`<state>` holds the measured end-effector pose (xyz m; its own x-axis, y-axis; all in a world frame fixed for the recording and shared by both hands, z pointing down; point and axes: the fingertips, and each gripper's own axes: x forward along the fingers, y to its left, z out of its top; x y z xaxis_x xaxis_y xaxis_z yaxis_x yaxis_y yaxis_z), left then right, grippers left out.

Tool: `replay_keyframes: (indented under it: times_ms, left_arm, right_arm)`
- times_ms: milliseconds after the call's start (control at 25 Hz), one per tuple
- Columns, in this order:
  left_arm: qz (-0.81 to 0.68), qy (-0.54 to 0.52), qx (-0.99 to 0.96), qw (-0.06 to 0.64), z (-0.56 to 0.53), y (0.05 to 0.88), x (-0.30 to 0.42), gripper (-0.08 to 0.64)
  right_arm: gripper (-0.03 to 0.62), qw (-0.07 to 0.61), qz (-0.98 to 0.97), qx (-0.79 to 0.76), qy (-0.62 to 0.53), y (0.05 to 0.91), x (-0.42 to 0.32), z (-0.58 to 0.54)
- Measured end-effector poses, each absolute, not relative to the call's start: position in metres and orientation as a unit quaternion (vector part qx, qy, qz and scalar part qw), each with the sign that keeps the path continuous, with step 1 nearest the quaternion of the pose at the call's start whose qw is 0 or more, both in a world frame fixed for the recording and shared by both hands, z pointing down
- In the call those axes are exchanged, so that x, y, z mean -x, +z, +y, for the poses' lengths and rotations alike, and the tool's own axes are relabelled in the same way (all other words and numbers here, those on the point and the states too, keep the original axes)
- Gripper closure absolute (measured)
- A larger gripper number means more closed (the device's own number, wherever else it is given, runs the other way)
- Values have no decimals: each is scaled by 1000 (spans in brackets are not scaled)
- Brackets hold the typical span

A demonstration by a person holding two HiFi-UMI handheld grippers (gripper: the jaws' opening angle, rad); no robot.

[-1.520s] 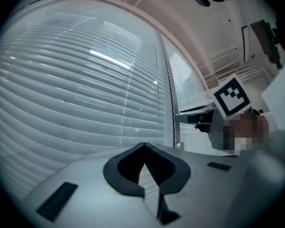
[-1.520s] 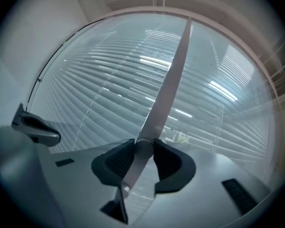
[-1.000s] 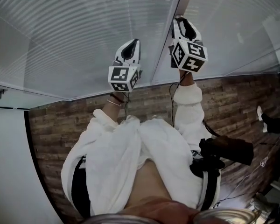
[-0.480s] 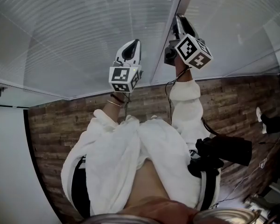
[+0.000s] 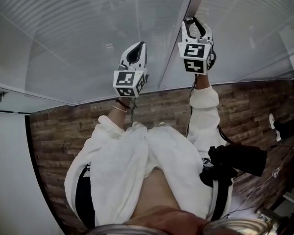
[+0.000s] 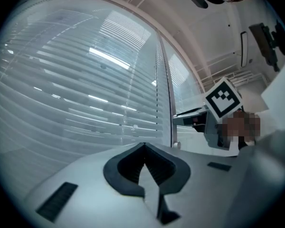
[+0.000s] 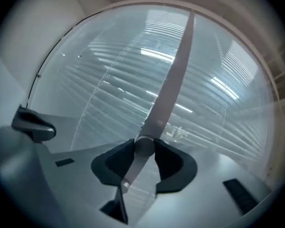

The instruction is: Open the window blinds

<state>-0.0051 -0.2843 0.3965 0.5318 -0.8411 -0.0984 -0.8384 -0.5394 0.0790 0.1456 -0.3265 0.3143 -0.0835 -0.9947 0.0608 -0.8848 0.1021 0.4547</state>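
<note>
The window blinds (image 5: pixel 83 38) hang straight ahead of the person, pale horizontal slats covering the glass in two panels side by side, with streaks of light showing across them. A slim pale wand (image 7: pixel 170 87) hangs down in front of the slats near where the panels meet. The right tool (image 7: pixel 145 148) is clenched on this wand close to its lower end: the dark pads press on either side of the rod, and a short stub of it sticks out below them. In the head view the right tool (image 5: pixel 194 22) is raised high against the blinds on an arm in a white sleeve (image 5: pixel 204 106). The left tool (image 6: pixel 143 150) is clenched on nothing, its pads meeting at the tips, and it points at the slats of the left panel. In the head view the left tool (image 5: pixel 136 48) sits lower than the right one, just beside it and apart from the wand. Below the blinds lies a brown plank floor (image 5: pixel 54 131).
</note>
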Motion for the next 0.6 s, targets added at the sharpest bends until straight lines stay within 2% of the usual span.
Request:
replay_keyframes:
  times_ms: [40,120,200,320,440,520,600]
  left_arm:
    - [-479,-62,-875,11,-284,397,4,558]
    - [-478,-61,-876,10,-284,398,2,558]
    - [-477,-61,-877,10,-285,399,2,558]
    - [-480,-64,-875,10,-285,396,6,558]
    - [-480,-66,-874,11,-285,397,8,558]
    - [-480,-65,-875,14,-284,399,8,558]
    - [-479,-64,-876,15,-284,400,8,558]
  right_arm:
    - [460,190,-715,-654,-158,314,-145,-327]
    - [462,146,-725,-660,-131,315,-147,-328]
    - [462,37,-748,-661,-52,316,-151,-328]
    - [462,-170,-753,-625,119,315,-156,-327]
    - [462,-289,-723,-586,224,315,-159,-326]
    - [462,-290,-724,-580,234,314,-159,-326]
    - [462,-197,-751,-609,161,314,-156,-325]
